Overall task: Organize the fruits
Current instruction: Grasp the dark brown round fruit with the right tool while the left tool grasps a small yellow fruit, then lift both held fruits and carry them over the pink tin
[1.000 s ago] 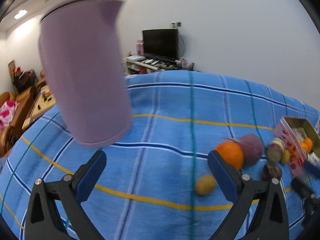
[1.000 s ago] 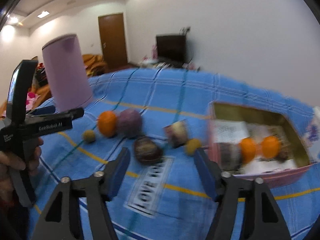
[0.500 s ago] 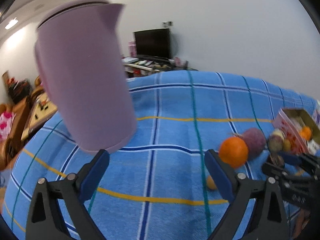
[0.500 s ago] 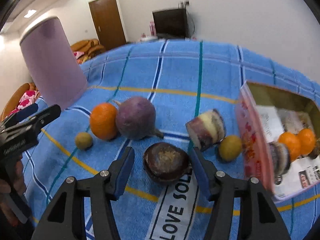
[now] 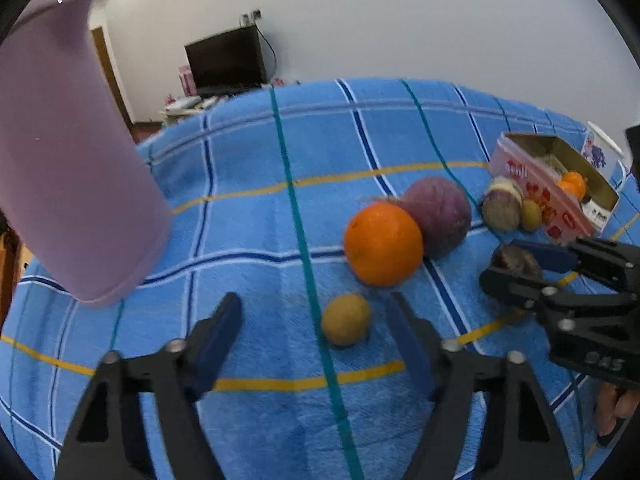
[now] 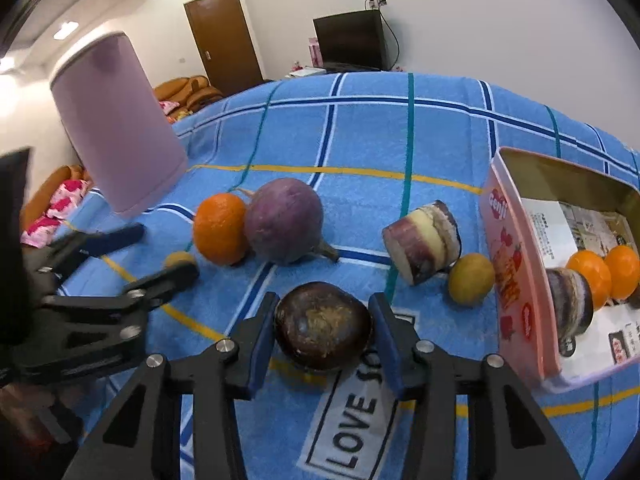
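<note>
Right wrist view: your right gripper (image 6: 322, 332) sits low centre of the frame, its jaws closing around the dark brown round fruit (image 6: 323, 326); the pads look to be at its sides, though a firm grip is not certain yet.
Left wrist view: your left gripper (image 5: 314, 334) is at the bottom of the frame, jaws closing at a middling width; the small yellow-green fruit (image 5: 346, 319) lies between the fingertips, not yet touched.
Already in the box: the pink tin box (image 6: 516, 264) at the right edge holds two small oranges (image 6: 604, 272) and a cut purple piece (image 6: 570, 304), so you have part of the sorting done.
Left on the bed cover: the large orange (image 6: 220, 227) touching the purple root vegetable (image 6: 283, 226), centre left; the cut purple-and-cream chunk (image 6: 423, 240) and a second small yellow fruit (image 6: 471, 279) just beside the box.
Not part of the sorting: the lilac jug (image 6: 116, 120), upper left, stands apart from the fruit.
Progress: under halfway, I judge; six pieces lie outside the box, two of them about to be picked up.
Next for you: finish both grips, then carry each piece to the box.
</note>
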